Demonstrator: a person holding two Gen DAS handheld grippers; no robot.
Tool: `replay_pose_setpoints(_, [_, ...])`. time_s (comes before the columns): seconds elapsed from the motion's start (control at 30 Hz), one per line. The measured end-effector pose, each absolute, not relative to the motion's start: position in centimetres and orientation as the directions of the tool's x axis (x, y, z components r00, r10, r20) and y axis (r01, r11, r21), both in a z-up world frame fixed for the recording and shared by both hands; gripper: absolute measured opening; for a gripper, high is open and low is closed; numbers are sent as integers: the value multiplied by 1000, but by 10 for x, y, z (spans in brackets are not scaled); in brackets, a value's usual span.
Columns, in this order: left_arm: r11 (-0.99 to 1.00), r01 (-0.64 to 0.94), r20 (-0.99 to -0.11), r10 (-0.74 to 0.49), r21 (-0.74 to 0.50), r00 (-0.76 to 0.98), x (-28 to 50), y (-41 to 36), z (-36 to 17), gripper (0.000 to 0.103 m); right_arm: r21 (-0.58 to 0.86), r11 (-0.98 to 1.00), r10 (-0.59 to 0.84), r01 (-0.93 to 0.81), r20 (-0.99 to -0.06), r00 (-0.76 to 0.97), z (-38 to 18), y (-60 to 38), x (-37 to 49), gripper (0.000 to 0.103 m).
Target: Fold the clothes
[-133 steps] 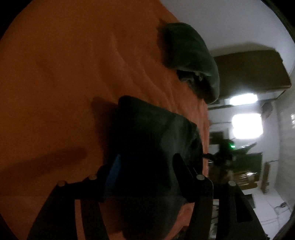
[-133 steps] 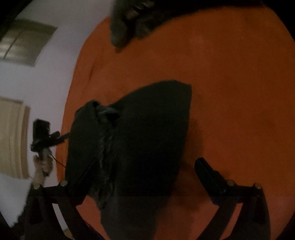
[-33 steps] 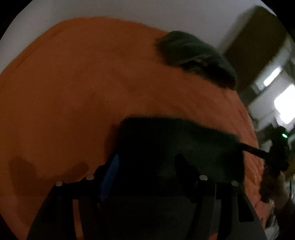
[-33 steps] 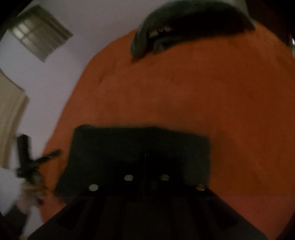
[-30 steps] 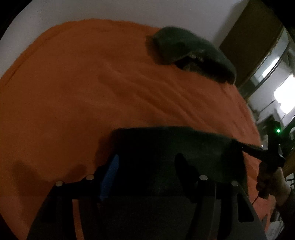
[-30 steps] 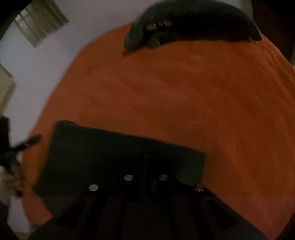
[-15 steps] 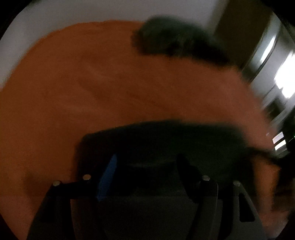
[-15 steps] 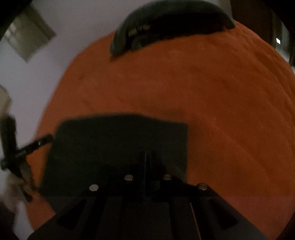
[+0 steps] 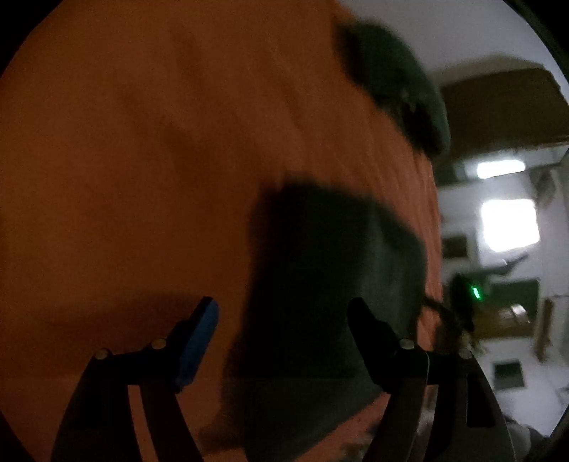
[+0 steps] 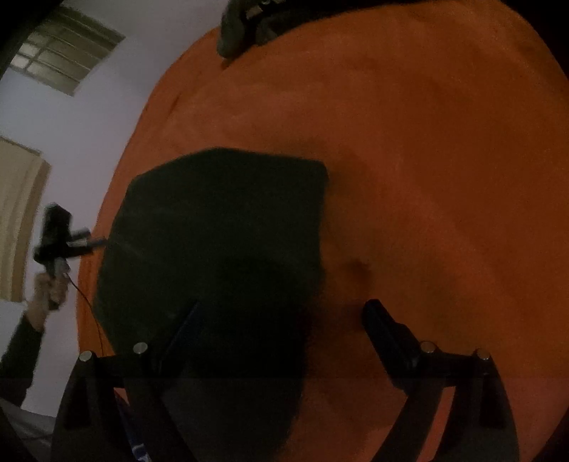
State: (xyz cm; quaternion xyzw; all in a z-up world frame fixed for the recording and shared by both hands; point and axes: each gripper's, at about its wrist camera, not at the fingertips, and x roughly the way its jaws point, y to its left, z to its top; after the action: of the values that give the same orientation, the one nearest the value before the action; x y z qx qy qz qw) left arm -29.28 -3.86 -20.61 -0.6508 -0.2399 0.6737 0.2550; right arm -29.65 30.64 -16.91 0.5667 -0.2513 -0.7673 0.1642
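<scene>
On the fuzzy orange bedspread [image 10: 426,142], a flat squarish dark garment [image 10: 220,231] lies under both opening, empty grippers.

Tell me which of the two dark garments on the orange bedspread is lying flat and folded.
The black garment right before the grippers: it lies flat with straight edges. The grey-green one at the bedspread's far edge is a rumpled heap.

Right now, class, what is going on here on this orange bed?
A person with a claw in each hand is folding clothes on the orange bedspread. A dark garment lies folded flat on it. The right claw is opening, the left claw too, and neither presses on the cloth. The left claw and the hand holding it show at the garment's far side. A grey-green bundle lies at the bed's far edge.
</scene>
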Motion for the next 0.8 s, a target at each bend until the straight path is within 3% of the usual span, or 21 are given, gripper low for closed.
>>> replay_pose_setpoints(0.07, [-750,-67,-753,657,-658,38,-285,-25,-222,76,624,-780,-580,-53,-752,-314,-177,310,-294,90])
replay_pose_setpoints(0.1, [-742,-81,-746,665,-666,47,-285,-20,-225,76,649,-759,-604,-45,-728,-324,-175,312,-291,80])
replay_pose_setpoints(0.13, [-712,-85,-717,695,-697,55,-284,-17,-227,76,693,-720,-648,-28,-687,-328,-174,315,-290,54])
replay_pose_setpoints(0.17, [-671,-81,-675,735,-737,64,-283,-14,-229,76,710,-704,-663,-32,-672,-331,-175,318,-289,44])
replay_pose_setpoints(0.23, [-531,-42,-533,842,-846,80,-286,-10,-232,76,736,-674,-682,-63,-652,-332,-184,324,-289,44])
replay_pose_setpoints(0.3, [-452,-7,-451,889,-892,76,-292,-6,-241,80,790,-606,-729,-93,-599,-331,-201,332,-288,49])
replay_pose_setpoints(0.37, [-441,31,-438,897,-897,62,-294,-7,-254,80,845,-521,-781,-119,-528,-332,-218,343,-287,53])
replay_pose_setpoints(0.47, [-453,24,-453,891,-891,3,-297,-7,-254,78,851,-518,-788,-83,-513,-340,-213,351,-278,52])
replay_pose_setpoints(0.53, [-580,-74,-575,814,-811,-75,-288,2,-238,47,784,-620,-727,-19,-584,-361,-204,345,-272,29])
replay_pose_setpoints(0.6, [-639,-108,-623,768,-762,-151,-282,5,-222,28,742,-670,-683,12,-610,-401,-192,342,-262,20])
replay_pose_setpoints(0.8, [-673,-173,-620,733,-719,-279,-294,21,-166,15,699,-711,-609,77,-558,-564,-114,356,-234,13])
